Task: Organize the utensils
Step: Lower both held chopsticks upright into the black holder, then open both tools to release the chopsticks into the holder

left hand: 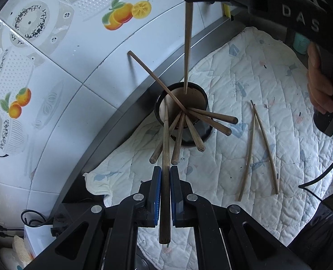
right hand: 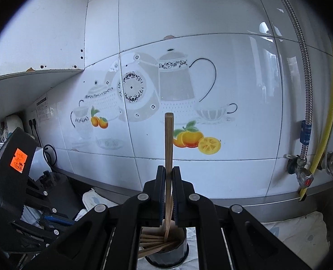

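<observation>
A: Where does the cup (left hand: 181, 114) stand, and what's already in it?

B: It stands on the quilted cloth (left hand: 267, 103), close to the tiled wall (left hand: 60, 51). Several chopsticks lean out of it, fanned toward the camera, and one long one (left hand: 153, 76) tilts back toward the wall. Two loose chopsticks (left hand: 259, 148) lie on the cloth to the side, well apart from the cup.

A: And the two in hand?

B: The left gripper (left hand: 165, 175) has its blue pads pinched on a chopstick (left hand: 165, 144) whose tip reaches over the cup's rim. The right gripper (right hand: 168, 175) is pressed shut on another chopstick (left hand: 187, 45), which hangs nearly upright with its tip inside the mouth of the cup.

A: How would you finish it cleanly?

B: I'd lower each tip well past the rim before easing the grip, so the stick slides down the wall instead of tipping out. Release one at a time; the two shafts look close enough to knock each other, or the leaning ones.
</observation>
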